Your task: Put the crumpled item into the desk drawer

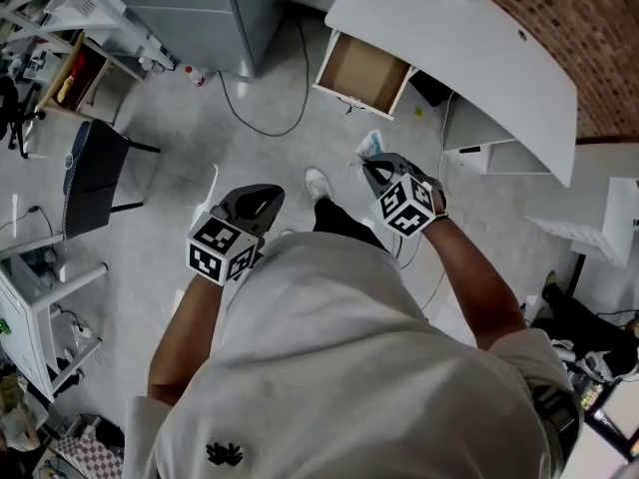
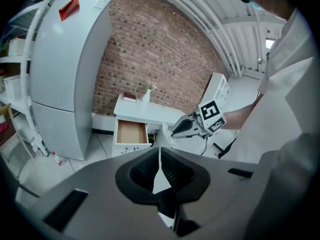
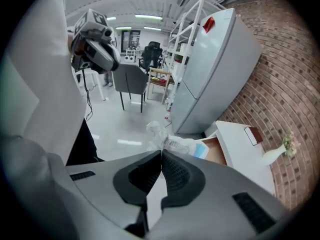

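By the brick wall (image 1: 589, 28), the desk (image 1: 479, 58) has its drawer (image 1: 361, 73) open, ready. My right gripper (image 3: 161, 151) pinches the crumpled wrapper (image 3: 172, 143) in its jaws for dropping in. My left gripper (image 2: 160, 153) is spare, jaws closed and empty.

Drawer (image 1: 361, 73) under desk (image 1: 479, 58); fridge (image 1: 190, 8) L of desk.

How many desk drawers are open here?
1. The open drawer sticks out from the white desk at the end nearer the fridge; others may be hidden beneath the desktop.
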A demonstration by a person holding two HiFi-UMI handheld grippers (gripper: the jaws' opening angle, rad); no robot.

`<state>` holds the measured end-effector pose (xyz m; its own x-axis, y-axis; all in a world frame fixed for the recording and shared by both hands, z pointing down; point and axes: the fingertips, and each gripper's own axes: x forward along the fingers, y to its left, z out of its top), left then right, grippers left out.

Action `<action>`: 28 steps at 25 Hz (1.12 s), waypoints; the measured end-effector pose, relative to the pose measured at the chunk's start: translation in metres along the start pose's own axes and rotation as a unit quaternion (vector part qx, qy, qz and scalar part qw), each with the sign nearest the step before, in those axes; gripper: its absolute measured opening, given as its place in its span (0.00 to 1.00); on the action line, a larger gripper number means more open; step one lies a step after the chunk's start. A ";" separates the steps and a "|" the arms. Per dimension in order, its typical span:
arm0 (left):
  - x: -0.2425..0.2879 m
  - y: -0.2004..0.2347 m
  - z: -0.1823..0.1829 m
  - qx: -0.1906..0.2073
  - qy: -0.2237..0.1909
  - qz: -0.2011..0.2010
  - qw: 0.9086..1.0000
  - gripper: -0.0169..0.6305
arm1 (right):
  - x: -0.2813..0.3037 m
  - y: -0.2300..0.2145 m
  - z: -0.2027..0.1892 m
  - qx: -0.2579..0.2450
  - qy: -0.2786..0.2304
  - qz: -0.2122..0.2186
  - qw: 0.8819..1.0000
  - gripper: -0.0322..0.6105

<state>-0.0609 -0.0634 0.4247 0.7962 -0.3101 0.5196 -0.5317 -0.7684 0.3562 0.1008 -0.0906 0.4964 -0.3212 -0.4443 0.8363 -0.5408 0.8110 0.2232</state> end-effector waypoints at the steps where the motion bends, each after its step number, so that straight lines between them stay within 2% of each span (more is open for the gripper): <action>1: 0.011 0.007 0.013 -0.002 -0.002 0.004 1.000 0.08 | 0.010 -0.023 -0.002 -0.009 0.004 -0.001 1.000 0.10; 7: 0.070 0.053 0.069 -0.022 0.002 0.033 0.999 0.08 | 0.082 -0.138 -0.018 -0.048 0.027 0.010 0.998 0.10; 15: 0.114 0.096 0.096 -0.064 0.020 0.076 0.995 0.08 | 0.189 -0.228 -0.040 -0.101 0.061 0.037 0.992 0.10; 22: 0.136 0.133 0.101 -0.099 0.032 0.100 0.989 0.08 | 0.286 -0.279 -0.053 -0.128 0.090 0.042 0.987 0.10; 28: 0.157 0.166 0.087 -0.127 0.047 0.112 0.984 0.08 | 0.374 -0.300 -0.075 -0.146 0.126 0.050 0.980 0.10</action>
<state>0.0007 -0.2884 0.4980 0.6267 -0.3928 0.6730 -0.7553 -0.5189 0.4004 0.2016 -0.4716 0.7795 -0.1392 -0.2796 0.9500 -0.2594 0.9361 0.2375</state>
